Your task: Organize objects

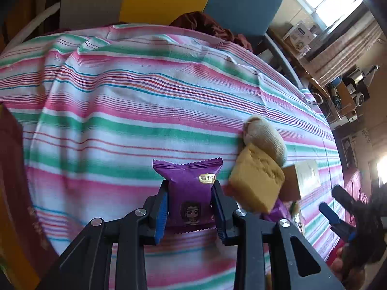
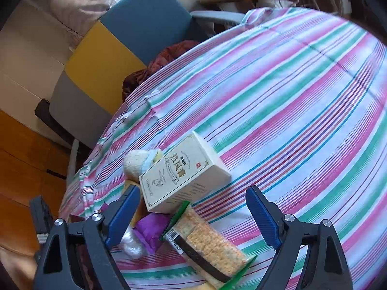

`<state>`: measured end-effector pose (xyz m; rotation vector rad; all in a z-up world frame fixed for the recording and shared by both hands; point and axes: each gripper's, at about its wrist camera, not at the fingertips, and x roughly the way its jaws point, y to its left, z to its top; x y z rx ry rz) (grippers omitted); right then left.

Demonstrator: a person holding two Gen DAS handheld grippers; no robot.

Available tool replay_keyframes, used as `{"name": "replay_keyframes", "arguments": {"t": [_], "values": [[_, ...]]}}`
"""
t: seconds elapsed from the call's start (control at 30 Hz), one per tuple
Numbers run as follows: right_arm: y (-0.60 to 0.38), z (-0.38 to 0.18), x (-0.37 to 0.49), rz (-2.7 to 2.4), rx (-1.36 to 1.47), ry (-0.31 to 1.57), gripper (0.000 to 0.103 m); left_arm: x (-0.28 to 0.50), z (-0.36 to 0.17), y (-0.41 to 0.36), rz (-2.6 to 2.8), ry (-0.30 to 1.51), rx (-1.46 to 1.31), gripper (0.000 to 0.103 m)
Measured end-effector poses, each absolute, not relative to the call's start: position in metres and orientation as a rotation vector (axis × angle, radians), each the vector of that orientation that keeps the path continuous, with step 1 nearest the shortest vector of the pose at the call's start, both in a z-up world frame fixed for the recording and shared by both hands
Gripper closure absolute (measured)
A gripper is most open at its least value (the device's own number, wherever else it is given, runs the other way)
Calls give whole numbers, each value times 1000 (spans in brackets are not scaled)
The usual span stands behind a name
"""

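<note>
My left gripper (image 1: 189, 191) is shut on a purple snack packet (image 1: 189, 188) with a cartoon face, held just above the striped tablecloth (image 1: 121, 111). To its right lie a yellow sponge block (image 1: 256, 186), a rolled beige sock (image 1: 266, 137) and a white box (image 1: 307, 176). My right gripper (image 2: 193, 198) is open and empty. It hovers over the pile: the white box (image 2: 183, 174), a cracker pack with green ends (image 2: 210, 241), another purple packet (image 2: 152, 229) and the sock (image 2: 137, 162). The right gripper (image 1: 336, 205) also shows at the right edge of the left wrist view.
The striped cloth (image 2: 290, 96) covers a round table. A chair with blue, yellow and grey panels (image 2: 116, 48) stands at the far edge with dark red fabric (image 2: 164, 58) on it. Shelves with clutter (image 1: 338, 91) stand beyond the table on the right.
</note>
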<state>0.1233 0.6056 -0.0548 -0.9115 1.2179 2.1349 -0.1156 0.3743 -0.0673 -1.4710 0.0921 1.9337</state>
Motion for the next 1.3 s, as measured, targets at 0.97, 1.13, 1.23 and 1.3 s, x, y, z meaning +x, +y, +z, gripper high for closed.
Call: {"name": "replay_keyframes", "arguments": {"t": [0.97, 1.13, 1.23, 1.3], "values": [[616, -65, 33, 2117, -1167, 954, 50, -44, -16, 233, 1972, 50, -1228, 70], [605, -65, 44, 2145, -1200, 773, 49, -39, -23, 226, 1976, 49, -1252, 70], [603, -67, 41, 2151, -1183, 712, 49, -34, -22, 221, 1989, 53, -1253, 70], [602, -69, 44, 2159, -1164, 708, 48, -32, -21, 217, 2000, 58, -1251, 70]]}}
